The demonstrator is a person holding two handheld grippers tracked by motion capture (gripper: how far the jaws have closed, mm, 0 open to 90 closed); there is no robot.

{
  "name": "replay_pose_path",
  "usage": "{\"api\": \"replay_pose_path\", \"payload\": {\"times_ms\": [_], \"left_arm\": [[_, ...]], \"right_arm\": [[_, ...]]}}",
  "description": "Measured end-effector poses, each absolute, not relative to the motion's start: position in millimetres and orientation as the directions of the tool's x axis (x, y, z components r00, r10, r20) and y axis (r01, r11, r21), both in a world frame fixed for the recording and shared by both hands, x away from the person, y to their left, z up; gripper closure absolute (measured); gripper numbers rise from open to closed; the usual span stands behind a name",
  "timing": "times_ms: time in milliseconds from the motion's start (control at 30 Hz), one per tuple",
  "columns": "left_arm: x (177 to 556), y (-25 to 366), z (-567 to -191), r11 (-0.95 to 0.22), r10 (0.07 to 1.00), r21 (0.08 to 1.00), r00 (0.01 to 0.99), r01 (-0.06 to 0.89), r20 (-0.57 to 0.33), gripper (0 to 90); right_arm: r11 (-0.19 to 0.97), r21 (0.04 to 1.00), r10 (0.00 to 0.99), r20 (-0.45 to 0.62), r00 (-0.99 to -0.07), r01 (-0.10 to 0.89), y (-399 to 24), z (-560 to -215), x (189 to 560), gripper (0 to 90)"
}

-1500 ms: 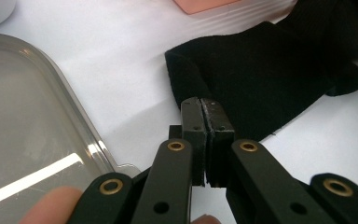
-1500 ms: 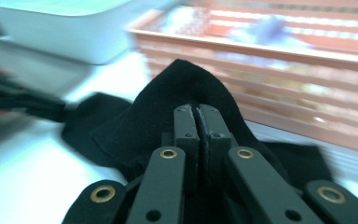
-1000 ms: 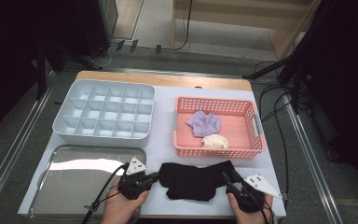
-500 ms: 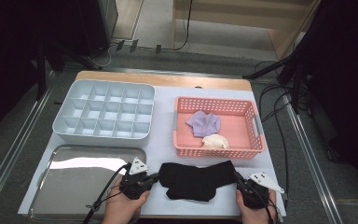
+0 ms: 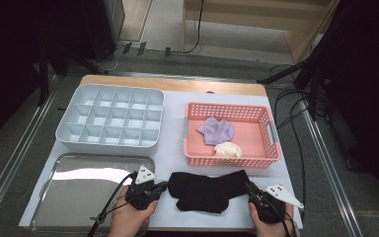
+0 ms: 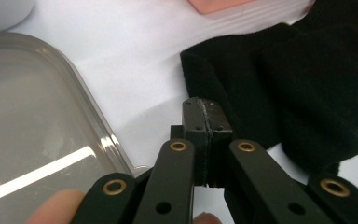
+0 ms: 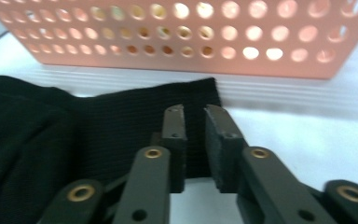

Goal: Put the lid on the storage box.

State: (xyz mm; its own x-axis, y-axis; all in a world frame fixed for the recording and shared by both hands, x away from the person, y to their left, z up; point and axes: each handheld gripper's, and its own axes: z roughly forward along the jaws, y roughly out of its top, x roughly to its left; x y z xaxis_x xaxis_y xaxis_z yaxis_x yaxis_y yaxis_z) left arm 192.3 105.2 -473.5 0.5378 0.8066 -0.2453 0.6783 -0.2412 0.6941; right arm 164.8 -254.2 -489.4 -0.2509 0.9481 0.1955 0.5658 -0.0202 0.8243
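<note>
Black sock: soft, fuzzy, flat on white paper, bent in the middle, lying between both claws.

Left claw: black metal bars with gold rivets, held low by a hand at the near edge. Clenched tight, pads pressed together with nothing seen between them. Sock edge just right of and beyond the tips. Shiny tray with a round corner just left of this claw.

Right claw: same black bars, grey three-cornered plate on top, held low by the other hand. Jaws a little apart and just now opening, the ribbed sock cuff lying between and under the pads, not pinched. Released.

Pink basket with round holes just beyond the right claw, a purple cloth and a cream cloth inside. Pale grid box well beyond the left claw.
</note>
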Motion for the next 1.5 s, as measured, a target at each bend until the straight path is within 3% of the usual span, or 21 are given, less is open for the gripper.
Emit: {"api": "replay_pose_path", "payload": {"times_ms": [167,367,467,633,700,800,933,1067,1167,1333,1500], "left_arm": [[193,104,-474,-0.229,0.806,0.717,0.541,0.658,-0.240,66.4],[195,97,-475,-0.217,0.784,0.722,0.558,0.657,-0.272,56.0],[196,90,-477,-0.253,0.800,0.700,0.552,0.668,-0.237,60.9],[196,83,-476,-0.305,0.817,0.683,0.551,0.664,-0.171,79.0],[197,83,-475,-0.301,0.818,0.676,0.547,0.673,-0.181,85.9],[198,84,-475,-0.301,0.817,0.675,0.547,0.673,-0.181,88.2],[198,84,-476,-0.309,0.819,0.684,0.551,0.661,-0.163,87.3],[195,89,-472,-0.267,0.826,0.707,0.533,0.655,-0.182,63.4],[191,95,-466,-0.254,0.817,0.724,0.543,0.641,-0.194,58.8],[184,103,-462,-0.242,0.810,0.749,0.553,0.616,-0.193,59.2],[184,104,-466,-0.239,0.809,0.744,0.552,0.623,-0.203,60.0]], "right_arm": [[-0.007,0.836,0.954,0.171,-0.248,0.549,-249,-487,163,65.2],[-0.015,0.804,0.957,0.183,-0.223,0.595,-255,-494,175,57.2],[0.006,0.788,0.964,0.159,-0.213,0.616,-252,-495,179,59.9],[0.025,0.779,0.964,0.147,-0.221,0.627,-250,-495,180,79.4],[0.029,0.780,0.963,0.145,-0.226,0.625,-250,-495,180,81.5],[0.026,0.785,0.968,0.135,-0.211,0.619,-251,-495,180,83.1],[0.050,0.790,0.970,0.107,-0.217,0.612,-249,-495,179,80.0],[0.012,0.823,0.963,0.143,-0.227,0.568,-247,-489,168,59.7],[0.019,0.834,0.943,0.168,-0.286,0.551,-244,-484,157,60.3],[0.037,0.836,0.909,0.200,-0.367,0.547,-232,-479,143,67.0],[-0.014,0.853,0.925,0.209,-0.318,0.522,-236,-469,138,63.4]]}}
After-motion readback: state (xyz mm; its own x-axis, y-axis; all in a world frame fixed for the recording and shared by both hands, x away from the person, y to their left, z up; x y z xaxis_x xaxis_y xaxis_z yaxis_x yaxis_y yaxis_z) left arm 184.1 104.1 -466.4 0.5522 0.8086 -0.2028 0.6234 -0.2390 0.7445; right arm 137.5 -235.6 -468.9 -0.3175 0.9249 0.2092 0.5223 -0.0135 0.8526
